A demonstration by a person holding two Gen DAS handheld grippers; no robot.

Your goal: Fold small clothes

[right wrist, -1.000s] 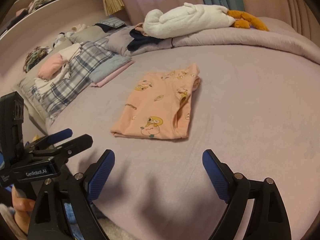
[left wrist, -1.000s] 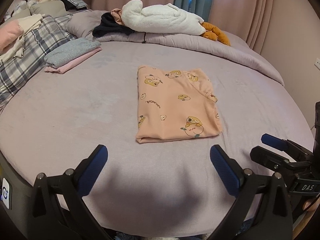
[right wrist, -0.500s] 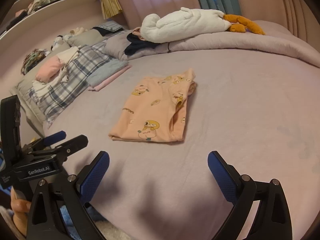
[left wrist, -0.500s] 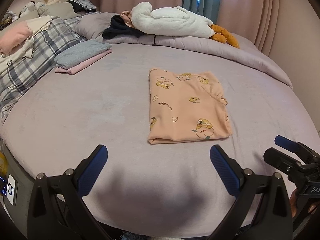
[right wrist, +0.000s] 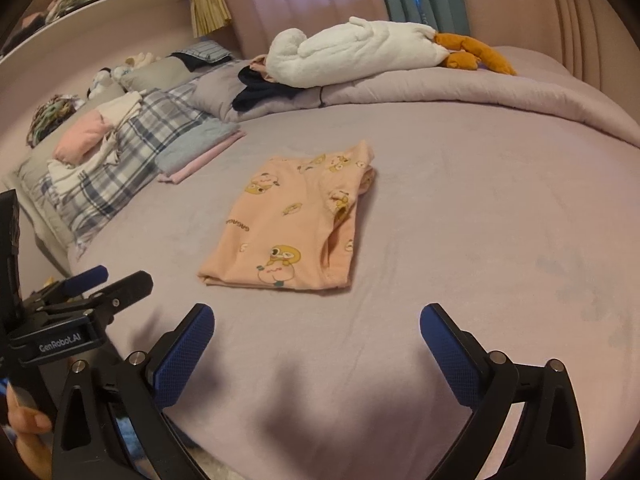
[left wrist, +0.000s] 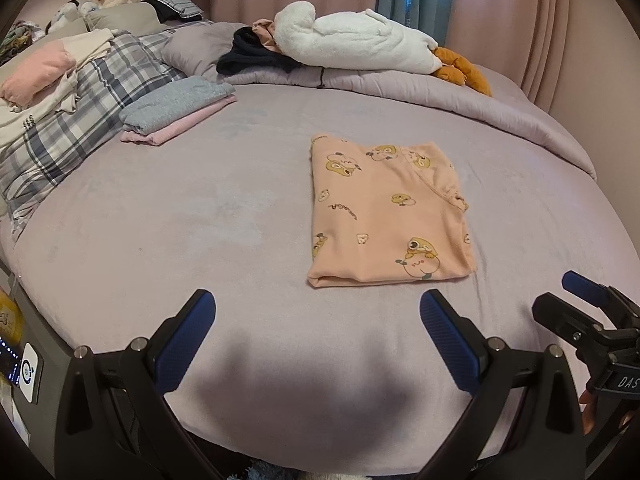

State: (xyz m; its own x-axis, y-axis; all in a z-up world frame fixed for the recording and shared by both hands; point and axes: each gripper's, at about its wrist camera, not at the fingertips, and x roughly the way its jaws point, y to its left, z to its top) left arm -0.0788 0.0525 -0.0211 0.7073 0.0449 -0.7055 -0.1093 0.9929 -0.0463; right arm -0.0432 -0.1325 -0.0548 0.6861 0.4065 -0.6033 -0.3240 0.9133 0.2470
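Note:
A small peach garment with cartoon prints (left wrist: 384,212) lies folded into a flat rectangle on the lilac bed cover; it also shows in the right wrist view (right wrist: 292,224). My left gripper (left wrist: 316,324) is open and empty above the bed's near edge, just in front of the garment. My right gripper (right wrist: 316,332) is open and empty, in front of and to the right of the garment. Each gripper shows at the edge of the other's view: the right gripper (left wrist: 588,300) and the left gripper (right wrist: 104,284).
A folded grey and pink stack (left wrist: 176,110) lies at the back left beside a plaid pillow (left wrist: 80,120) with loose clothes on it. A white plush goose (left wrist: 352,40) and dark clothes (left wrist: 252,54) rest on the rolled duvet (left wrist: 480,104) at the back.
Both grippers have drifted slightly; the garment now sits further right in the left view and a little further off in the right view. Both grippers stay open. The garment has not moved.

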